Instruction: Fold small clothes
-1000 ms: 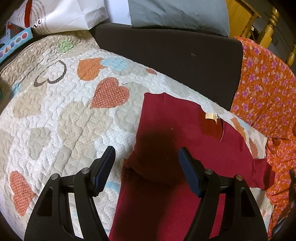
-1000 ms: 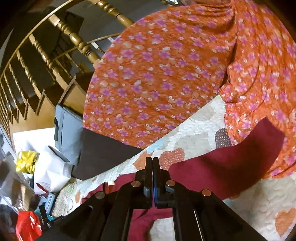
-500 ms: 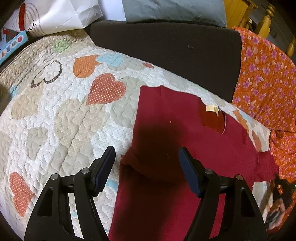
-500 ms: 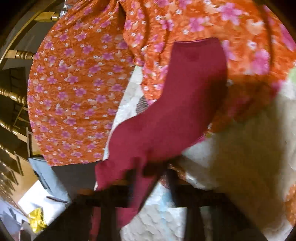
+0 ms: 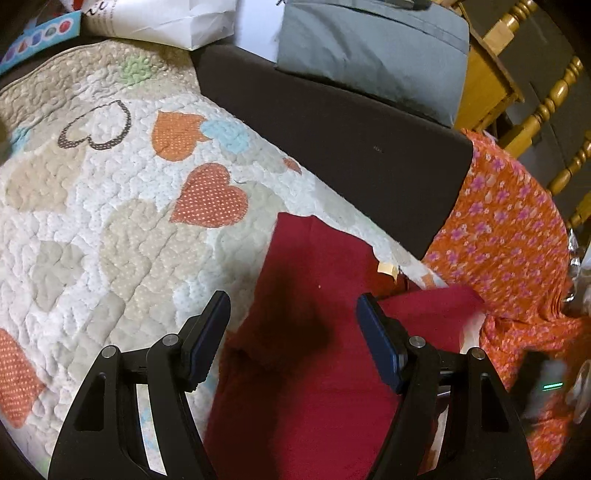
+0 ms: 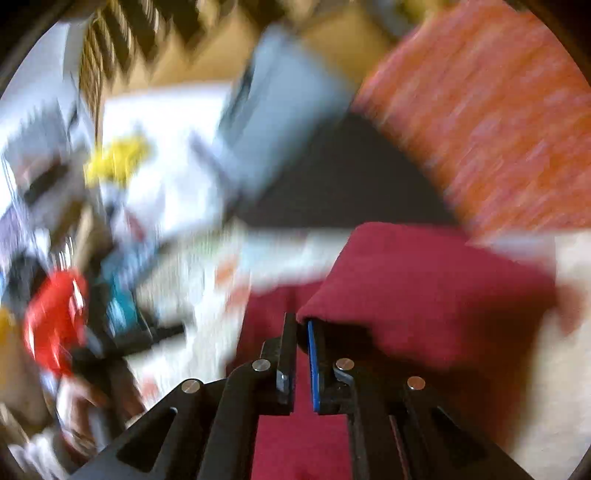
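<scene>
A dark red shirt [image 5: 314,354] lies on the heart-patterned quilt [image 5: 122,236]. Its right sleeve [image 5: 428,310] is folded over the body, near the cream neck label [image 5: 388,268]. My left gripper [image 5: 293,325] is open and empty, hovering over the shirt's middle. In the blurred right wrist view, my right gripper [image 6: 302,328] is nearly closed, and the red sleeve fabric [image 6: 424,288] is pinched at its fingertips and drapes to the right.
An orange flowered garment [image 5: 509,243] lies to the right of the shirt. A dark sofa back [image 5: 332,140] with a grey cushion [image 5: 373,48] rises behind. A white paper bag [image 5: 162,18] and wooden rails [image 5: 535,114] stand at the back.
My right gripper has swung the red sleeve from over the orange garment inward across the shirt body. The left gripper stays open above the shirt, shifted slightly.
</scene>
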`<act>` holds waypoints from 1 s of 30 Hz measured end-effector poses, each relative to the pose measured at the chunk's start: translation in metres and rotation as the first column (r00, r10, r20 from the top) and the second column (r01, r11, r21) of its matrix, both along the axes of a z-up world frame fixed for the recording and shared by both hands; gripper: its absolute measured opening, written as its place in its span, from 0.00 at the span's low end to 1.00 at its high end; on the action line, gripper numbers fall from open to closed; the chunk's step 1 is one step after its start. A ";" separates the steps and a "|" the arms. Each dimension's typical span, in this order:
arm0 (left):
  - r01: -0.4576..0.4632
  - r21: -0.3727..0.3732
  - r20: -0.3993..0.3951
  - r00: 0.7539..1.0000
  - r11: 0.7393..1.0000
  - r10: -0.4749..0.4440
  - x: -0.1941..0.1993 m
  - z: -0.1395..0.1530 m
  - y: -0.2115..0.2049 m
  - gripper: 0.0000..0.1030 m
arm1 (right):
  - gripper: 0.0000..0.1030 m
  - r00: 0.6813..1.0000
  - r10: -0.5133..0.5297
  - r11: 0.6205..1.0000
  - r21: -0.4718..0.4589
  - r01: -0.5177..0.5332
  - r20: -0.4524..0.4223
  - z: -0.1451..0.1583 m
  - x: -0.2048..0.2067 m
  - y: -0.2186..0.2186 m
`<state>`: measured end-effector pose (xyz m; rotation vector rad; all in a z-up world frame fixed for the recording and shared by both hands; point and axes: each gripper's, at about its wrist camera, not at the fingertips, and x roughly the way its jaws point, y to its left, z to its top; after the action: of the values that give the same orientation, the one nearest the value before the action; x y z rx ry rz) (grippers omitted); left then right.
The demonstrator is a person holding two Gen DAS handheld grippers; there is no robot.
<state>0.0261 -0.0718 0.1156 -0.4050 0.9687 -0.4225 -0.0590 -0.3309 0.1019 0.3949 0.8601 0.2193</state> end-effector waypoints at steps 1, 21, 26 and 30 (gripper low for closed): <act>0.007 0.003 -0.002 1.000 1.000 -0.007 0.000 -0.001 -0.001 0.69 | 0.05 0.997 0.022 1.000 0.017 -0.021 -0.073 -0.023 0.009 0.010; -0.074 0.069 -0.043 0.996 0.995 0.077 0.013 -0.015 0.012 0.69 | 0.21 0.999 0.048 0.922 -0.386 -0.036 0.022 -0.030 0.066 0.092; -0.105 0.054 -0.038 0.994 0.993 0.107 0.017 -0.009 0.027 0.69 | 0.07 0.999 0.000 0.946 -0.323 -0.011 -0.034 -0.035 0.104 0.076; -0.165 -0.002 -0.025 0.986 0.986 0.165 0.015 -0.003 0.041 0.69 | 0.07 0.993 0.058 0.992 -0.114 -0.046 0.105 0.005 0.076 0.073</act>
<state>0.0408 -0.0304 0.1124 -0.4914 0.9500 -0.2695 0.0166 -0.2579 0.1066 0.2542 0.7728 0.2379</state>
